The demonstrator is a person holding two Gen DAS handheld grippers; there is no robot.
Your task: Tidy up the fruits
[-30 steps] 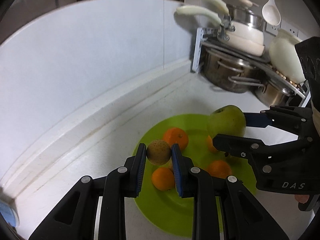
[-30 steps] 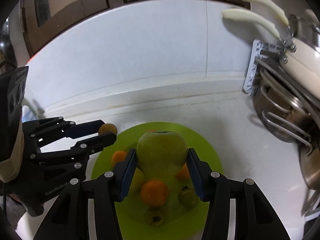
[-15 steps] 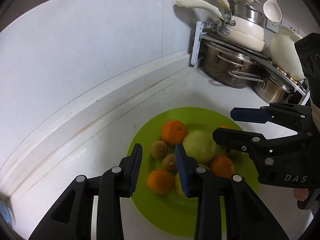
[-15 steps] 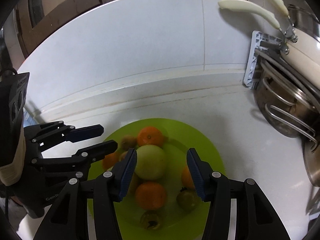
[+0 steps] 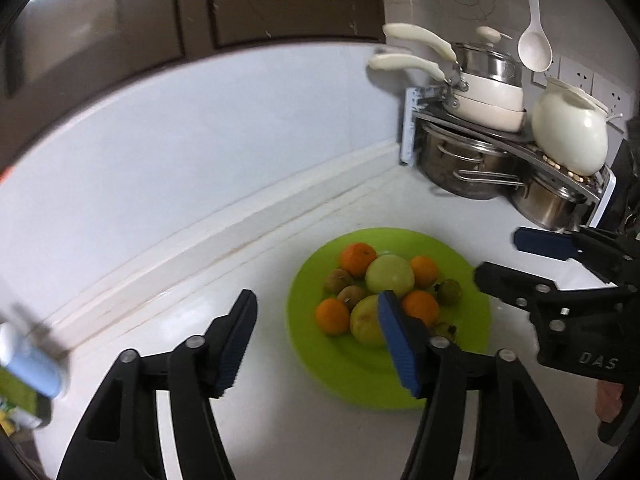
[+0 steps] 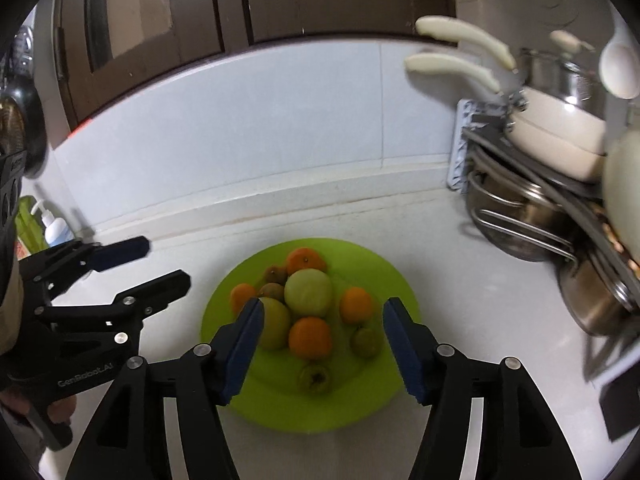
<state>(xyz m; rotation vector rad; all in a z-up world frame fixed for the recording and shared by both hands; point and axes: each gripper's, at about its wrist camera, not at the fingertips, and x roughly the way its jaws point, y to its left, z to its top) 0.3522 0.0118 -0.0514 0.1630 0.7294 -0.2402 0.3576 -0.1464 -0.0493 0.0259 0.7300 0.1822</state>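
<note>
Bare white desk (image 6: 460, 280) lies open around the green plate (image 6: 372, 392) — room to pass on every side. To the right, a rack of pots (image 6: 532, 216) crowds the corner; a pump bottle (image 6: 56, 228) stands far left.

A white counter (image 6: 460, 280) bears a green plate (image 6: 384, 276) and stacked steel pots (image 5: 460, 168).

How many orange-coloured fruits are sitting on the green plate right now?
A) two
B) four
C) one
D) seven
B: the right wrist view shows four orange fruits on the green plate: one at the back, one at the left, one at the right and one in the middle front, among green and brownish fruits.
</note>
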